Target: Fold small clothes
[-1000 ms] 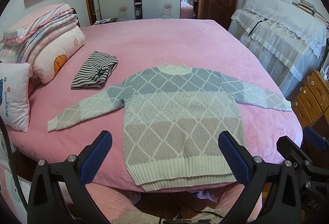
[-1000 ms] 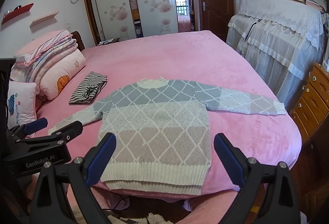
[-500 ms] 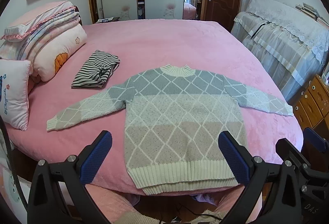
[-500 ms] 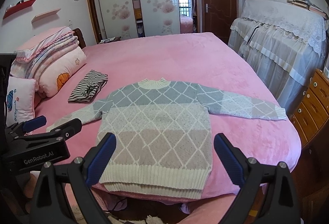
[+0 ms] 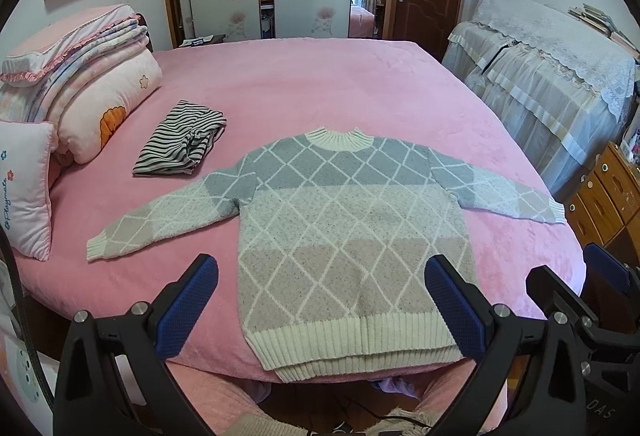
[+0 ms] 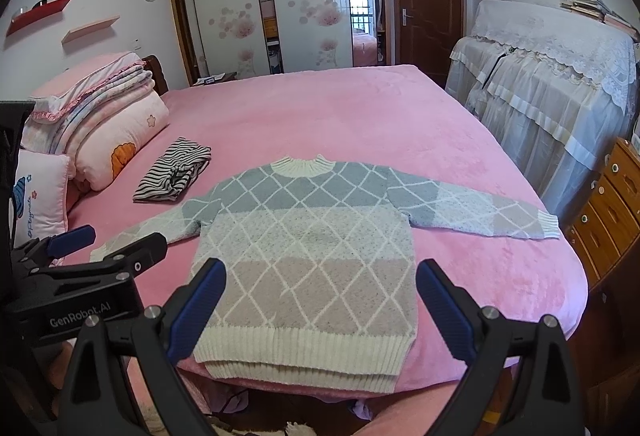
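Observation:
A small knit sweater (image 5: 352, 232) in grey, pale and beige bands with a white diamond pattern lies flat on the pink bed, sleeves spread, hem at the near edge; it also shows in the right wrist view (image 6: 312, 252). My left gripper (image 5: 320, 308) is open and empty, hovering over the hem. My right gripper (image 6: 320, 312) is open and empty, also above the hem. The left gripper's body shows at the left of the right wrist view (image 6: 80, 268), and the right gripper's body at the right edge of the left wrist view (image 5: 580, 300).
A folded striped garment (image 5: 180, 147) lies left of the sweater. Pillows and folded quilts (image 5: 80, 75) are stacked at the bed's left. A lace-covered piece of furniture (image 5: 552, 59) and a wooden drawer chest (image 5: 608, 191) stand to the right. The bed (image 5: 320, 83) is bare pink beyond.
Both grippers have moved a little forward and up over the bed, so the sweater sits lower and closer in both views. Both stay open.

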Motion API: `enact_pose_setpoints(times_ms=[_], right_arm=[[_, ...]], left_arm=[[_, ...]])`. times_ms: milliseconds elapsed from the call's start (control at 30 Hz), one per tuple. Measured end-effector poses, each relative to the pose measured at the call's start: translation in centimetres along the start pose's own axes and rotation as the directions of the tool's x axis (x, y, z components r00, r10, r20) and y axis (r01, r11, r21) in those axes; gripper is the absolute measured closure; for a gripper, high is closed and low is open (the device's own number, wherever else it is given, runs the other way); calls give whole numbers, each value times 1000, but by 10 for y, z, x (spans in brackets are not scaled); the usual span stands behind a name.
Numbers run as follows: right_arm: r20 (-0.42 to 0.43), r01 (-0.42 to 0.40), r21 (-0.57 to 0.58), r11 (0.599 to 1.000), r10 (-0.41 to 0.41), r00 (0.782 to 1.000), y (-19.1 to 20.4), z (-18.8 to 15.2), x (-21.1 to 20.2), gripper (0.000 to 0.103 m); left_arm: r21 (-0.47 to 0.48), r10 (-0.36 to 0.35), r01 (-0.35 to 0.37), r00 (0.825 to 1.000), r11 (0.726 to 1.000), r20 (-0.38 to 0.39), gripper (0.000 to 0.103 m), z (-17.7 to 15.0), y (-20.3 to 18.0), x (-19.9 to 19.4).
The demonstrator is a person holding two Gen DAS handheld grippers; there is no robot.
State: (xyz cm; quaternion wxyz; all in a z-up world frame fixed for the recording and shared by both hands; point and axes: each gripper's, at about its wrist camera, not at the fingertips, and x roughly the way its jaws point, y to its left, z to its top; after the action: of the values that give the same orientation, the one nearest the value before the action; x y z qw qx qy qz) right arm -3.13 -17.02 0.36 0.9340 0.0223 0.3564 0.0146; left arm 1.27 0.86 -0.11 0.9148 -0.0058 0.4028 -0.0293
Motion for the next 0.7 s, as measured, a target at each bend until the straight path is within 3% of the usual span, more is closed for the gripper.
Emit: enact_pose_setpoints(times_ms=[700], right_arm=[[6,9,20,1000,-9,1000,-3,-6,-12,6]], left_arm=[[8,-2,2,1000,1000,-1,0,-3,-2,-15]])
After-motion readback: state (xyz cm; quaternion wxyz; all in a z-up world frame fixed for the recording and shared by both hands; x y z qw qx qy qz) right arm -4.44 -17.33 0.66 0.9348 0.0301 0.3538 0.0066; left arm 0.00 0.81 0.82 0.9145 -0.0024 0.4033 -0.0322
